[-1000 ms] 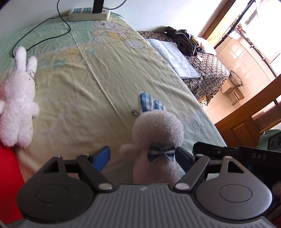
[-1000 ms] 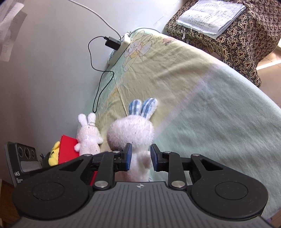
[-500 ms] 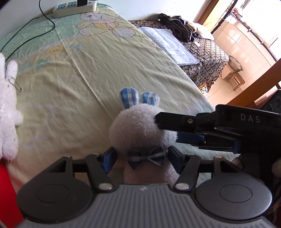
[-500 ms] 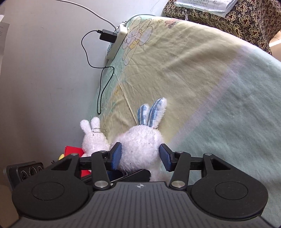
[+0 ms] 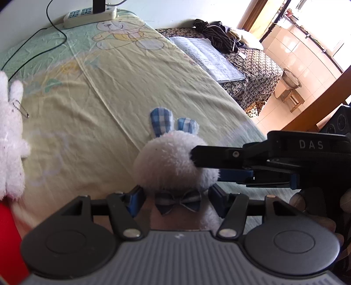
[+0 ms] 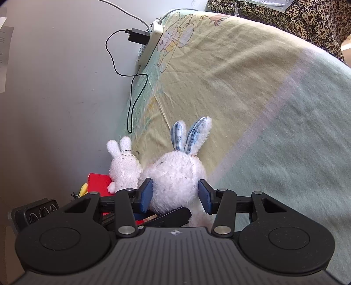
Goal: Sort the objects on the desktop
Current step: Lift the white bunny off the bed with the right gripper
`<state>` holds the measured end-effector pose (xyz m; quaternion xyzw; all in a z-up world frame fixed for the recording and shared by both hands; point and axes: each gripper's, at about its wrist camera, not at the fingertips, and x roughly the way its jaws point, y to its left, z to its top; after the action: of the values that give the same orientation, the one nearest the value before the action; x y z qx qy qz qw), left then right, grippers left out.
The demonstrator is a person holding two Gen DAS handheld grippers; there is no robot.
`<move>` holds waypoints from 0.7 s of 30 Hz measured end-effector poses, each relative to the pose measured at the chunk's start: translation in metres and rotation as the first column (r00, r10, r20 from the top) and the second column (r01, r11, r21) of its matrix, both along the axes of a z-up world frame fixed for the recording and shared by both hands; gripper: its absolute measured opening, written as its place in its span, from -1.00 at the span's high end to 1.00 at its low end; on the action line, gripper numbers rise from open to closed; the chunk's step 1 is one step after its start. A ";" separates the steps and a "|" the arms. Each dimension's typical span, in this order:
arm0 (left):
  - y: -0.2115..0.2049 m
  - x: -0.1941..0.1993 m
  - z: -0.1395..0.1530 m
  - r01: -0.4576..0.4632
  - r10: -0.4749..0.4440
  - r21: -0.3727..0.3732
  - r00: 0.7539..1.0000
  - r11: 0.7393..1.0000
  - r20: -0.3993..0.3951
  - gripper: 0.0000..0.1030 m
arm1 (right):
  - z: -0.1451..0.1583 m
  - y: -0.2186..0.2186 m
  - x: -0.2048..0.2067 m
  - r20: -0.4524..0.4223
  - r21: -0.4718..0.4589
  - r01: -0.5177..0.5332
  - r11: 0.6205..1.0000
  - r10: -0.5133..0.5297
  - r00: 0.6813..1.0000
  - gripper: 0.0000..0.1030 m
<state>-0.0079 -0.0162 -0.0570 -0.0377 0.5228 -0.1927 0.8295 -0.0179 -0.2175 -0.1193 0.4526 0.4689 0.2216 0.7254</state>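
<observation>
A white plush bunny [image 5: 173, 162] with blue checked ears and a bow tie stands upright on the yellow-green sheet. My left gripper [image 5: 176, 198] is shut on its body just below the bow tie. From the right, my right gripper [image 6: 175, 195] stands open, with its blue pads on either side of the bunny's head [image 6: 177, 175], close to the fur. In the left wrist view, the right gripper [image 5: 219, 164] reaches in level with the head. A smaller white bunny [image 6: 124, 166] with a bead chain sits to the left by the wall.
A red object [image 6: 98, 184] and a yellow toy [image 6: 83, 189] lie behind the small bunny. A power strip [image 5: 90, 15] and its black cable [image 6: 133, 98] run along the wall. Beyond the bed, a patterned cloth [image 5: 252, 65] carries an open notebook.
My left gripper closed from wide open onto the bunny's body. My right gripper opened from a narrow pinch low on the bunny and now straddles its head.
</observation>
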 end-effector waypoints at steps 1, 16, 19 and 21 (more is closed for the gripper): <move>0.000 -0.002 0.002 0.001 -0.001 -0.002 1.000 1.000 0.004 -0.20 | 0.002 0.001 -0.002 0.005 -0.001 -0.003 1.000 0.003 1.000 0.07; 0.012 -0.060 0.028 0.030 -0.036 0.049 0.991 0.998 0.127 -0.20 | 0.025 0.022 -0.035 0.059 0.015 -0.064 0.998 0.063 0.996 0.07; 0.024 -0.069 0.039 0.026 -0.032 0.037 0.986 0.999 0.163 -0.20 | 0.037 0.033 -0.041 0.097 0.017 -0.066 0.998 0.064 0.993 0.07; 0.034 -0.075 0.049 0.028 -0.034 0.037 0.981 0.999 0.192 -0.20 | 0.046 0.042 -0.045 0.123 0.022 -0.063 0.998 0.060 0.991 0.07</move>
<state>-0.0826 0.0177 -0.0080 0.0033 0.4438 -0.1996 0.8736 -0.0626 -0.1755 -0.0732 0.4329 0.4343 0.2772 0.7397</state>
